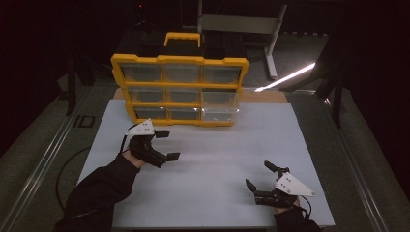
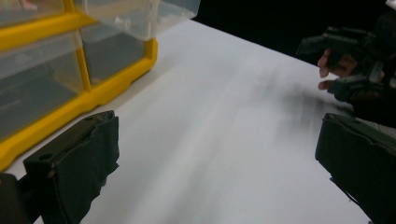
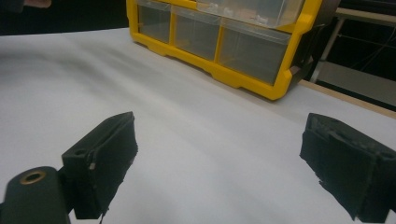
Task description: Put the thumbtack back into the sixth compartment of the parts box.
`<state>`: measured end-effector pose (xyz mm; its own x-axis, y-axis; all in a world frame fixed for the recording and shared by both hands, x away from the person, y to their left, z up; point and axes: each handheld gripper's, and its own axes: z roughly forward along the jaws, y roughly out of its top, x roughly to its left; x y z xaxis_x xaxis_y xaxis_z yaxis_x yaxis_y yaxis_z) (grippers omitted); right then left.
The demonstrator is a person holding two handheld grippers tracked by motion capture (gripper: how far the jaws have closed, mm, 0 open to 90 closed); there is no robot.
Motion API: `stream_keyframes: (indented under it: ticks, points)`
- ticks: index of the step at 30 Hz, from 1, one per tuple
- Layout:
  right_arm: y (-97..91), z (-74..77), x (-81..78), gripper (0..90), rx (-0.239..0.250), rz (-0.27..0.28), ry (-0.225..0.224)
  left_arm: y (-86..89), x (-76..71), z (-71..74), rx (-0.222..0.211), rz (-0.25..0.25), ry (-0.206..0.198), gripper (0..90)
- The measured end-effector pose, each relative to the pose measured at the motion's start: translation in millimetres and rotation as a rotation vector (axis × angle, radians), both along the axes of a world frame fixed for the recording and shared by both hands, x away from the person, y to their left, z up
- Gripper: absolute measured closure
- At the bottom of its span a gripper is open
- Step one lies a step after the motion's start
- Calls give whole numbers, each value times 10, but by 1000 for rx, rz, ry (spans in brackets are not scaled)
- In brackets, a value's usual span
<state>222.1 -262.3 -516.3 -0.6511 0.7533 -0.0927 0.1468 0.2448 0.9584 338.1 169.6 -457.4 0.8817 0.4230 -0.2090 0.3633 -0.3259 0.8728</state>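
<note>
Both grippers released and empty: left gripper near the drawer cabinet, likely lining up; right gripper waits well apart.

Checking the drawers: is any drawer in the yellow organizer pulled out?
Yes. The drawer at the organizer's lower right juts forward past the frame.

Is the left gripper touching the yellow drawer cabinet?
Apart. In the high view, white table shows between the left gripper and the yellow drawer cabinet. The left gripper view also shows its open jaws short of the frame.
</note>
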Motion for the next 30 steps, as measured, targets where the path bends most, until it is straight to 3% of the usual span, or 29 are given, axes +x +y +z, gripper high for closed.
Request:
stream_keyframes:
  ticks: [13, 26, 30]
  points:
    - [4, 3, 0, 102, -3, 0, -2, 260, -223, -230, -25, 27, 6, 3]
    - [9, 2, -1, 102, -2, 0, -2, 514, -415, -425, -30, 74, -25, 2]
    - [10, 2, 0, 102, -3, 1, -1, 589, -460, -497, -14, 84, -15, 2]
